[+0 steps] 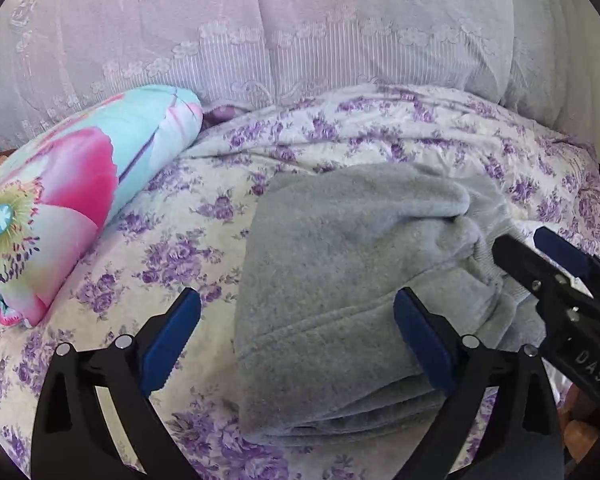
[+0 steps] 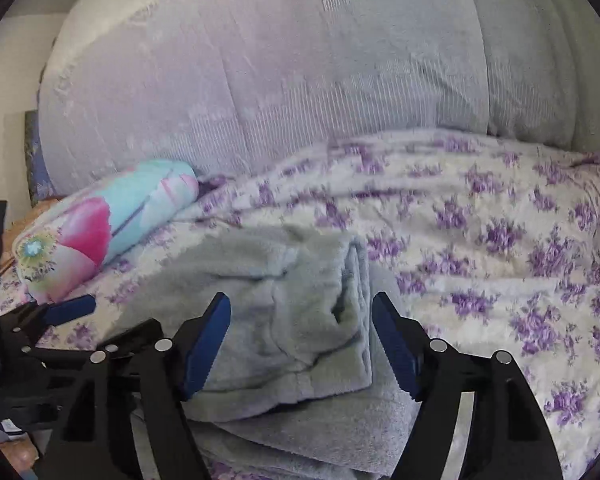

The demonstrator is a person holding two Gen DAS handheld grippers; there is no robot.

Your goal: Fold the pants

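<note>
Nearest, the left tool (image 1: 296, 332) gapes wide with nothing gripped, one pad resting over the folded grey pants (image 1: 340, 280). The right tool (image 2: 302, 344) stands open astride their edge, pads not pressing. The pants lie on the flowered bedspread (image 1: 172, 240), a bright pillow (image 1: 72, 196) beyond.

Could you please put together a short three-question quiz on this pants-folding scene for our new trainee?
1. True or false: the grey fleece pants lie folded in stacked layers on the purple-flowered white bedspread.
2. Which lies beside the pants on the bed? A) a rolled turquoise and pink flowered pillow B) a wooden chair C) a laundry basket
3. Fill in: the left gripper and the right gripper both have their blue-padded jaws ____, pressing on nothing.

Key: 1 true; 2 A; 3 open.
</note>
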